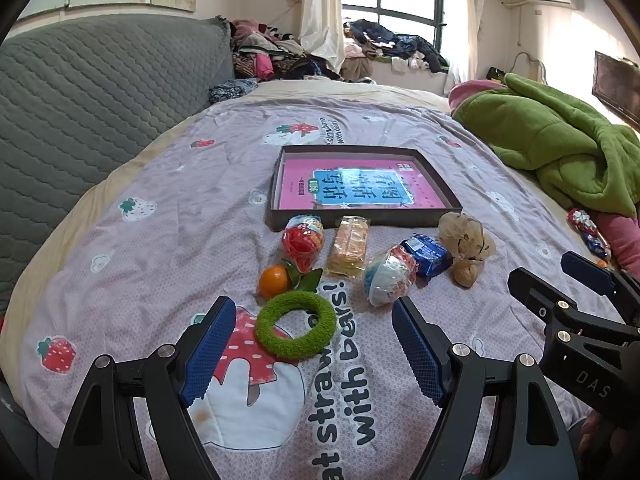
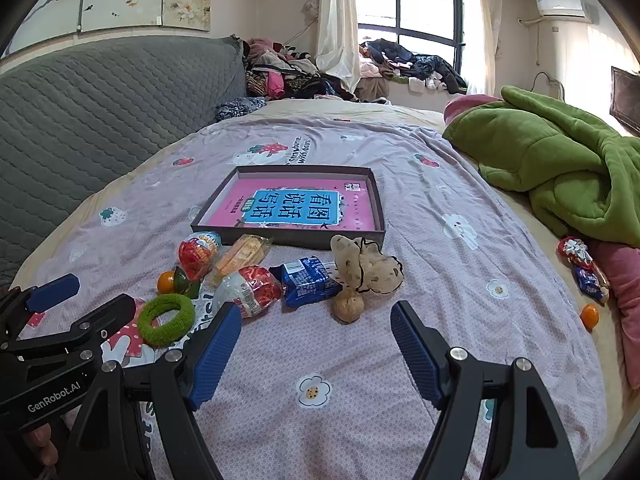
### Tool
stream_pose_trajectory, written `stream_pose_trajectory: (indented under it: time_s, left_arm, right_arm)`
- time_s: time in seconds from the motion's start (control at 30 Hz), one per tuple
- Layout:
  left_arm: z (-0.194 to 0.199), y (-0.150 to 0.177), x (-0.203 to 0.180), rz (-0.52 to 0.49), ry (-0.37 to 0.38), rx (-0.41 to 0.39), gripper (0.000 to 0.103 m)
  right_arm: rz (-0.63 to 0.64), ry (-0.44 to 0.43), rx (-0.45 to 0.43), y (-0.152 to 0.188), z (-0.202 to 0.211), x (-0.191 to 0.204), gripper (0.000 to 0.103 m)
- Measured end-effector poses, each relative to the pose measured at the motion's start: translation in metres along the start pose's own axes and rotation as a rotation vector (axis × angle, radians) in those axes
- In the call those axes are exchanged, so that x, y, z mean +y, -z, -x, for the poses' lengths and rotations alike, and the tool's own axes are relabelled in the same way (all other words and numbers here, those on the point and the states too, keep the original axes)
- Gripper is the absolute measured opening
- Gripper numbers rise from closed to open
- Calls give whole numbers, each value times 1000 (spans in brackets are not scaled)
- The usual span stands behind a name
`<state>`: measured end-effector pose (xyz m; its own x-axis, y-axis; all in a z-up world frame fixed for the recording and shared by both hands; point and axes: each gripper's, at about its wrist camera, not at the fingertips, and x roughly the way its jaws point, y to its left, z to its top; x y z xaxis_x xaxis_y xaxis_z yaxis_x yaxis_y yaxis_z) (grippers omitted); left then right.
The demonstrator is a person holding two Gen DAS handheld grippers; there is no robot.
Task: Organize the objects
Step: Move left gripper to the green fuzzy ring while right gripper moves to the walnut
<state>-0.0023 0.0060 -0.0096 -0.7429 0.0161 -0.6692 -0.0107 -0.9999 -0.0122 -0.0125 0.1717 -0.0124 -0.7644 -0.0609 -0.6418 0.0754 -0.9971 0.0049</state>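
A lilac quilt (image 1: pixel 160 248) printed with strawberries and bears is spread over the bed; a grey quilted headboard (image 1: pixel 80 92) is seen along its left side, a crumpled green blanket (image 2: pixel 560 168) at its right, and heaped clothes (image 1: pixel 272 52) beneath the window (image 2: pixel 420 4) beyond. A shallow dark tray (image 1: pixel 362 222) lies flat mid-quilt with its long axis running left to right; a pink book (image 1: pixel 360 184) is laid inside it, its title turned away from the cameras. Just before the tray's near rim the small items are scattered: a cracker pack (image 1: pixel 348 248), lengthwise toward the tray; a blue snack packet (image 2: pixel 308 282); a beige dotted scrunchie (image 2: pixel 366 266); two red-and-white egg-shaped wrapped toys (image 1: pixel 302 242) (image 1: pixel 390 276); a walnut (image 2: pixel 349 306); a leafed orange (image 1: pixel 274 281) touching a green fuzzy ring (image 1: pixel 296 330), which lies flat. The left gripper (image 1: pixel 314 354) is held spread wide just behind the ring, nothing between its blue pads (image 1: pixel 208 356); the right gripper (image 2: pixel 316 356) is likewise spread, empty, near the walnut.
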Motion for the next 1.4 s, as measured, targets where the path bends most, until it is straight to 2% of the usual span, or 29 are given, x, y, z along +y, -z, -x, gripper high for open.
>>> stream_pose_trajectory:
  time_s: [1.07,1.4]
  left_arm:
    - [2,-1,-2,1,14,9,81]
    - [-2,4,7,5,51,35,81]
  right_arm:
    - [4,-5,-1,-1,4,3,77]
    - [5,-4,-9,-2,7,2,77]
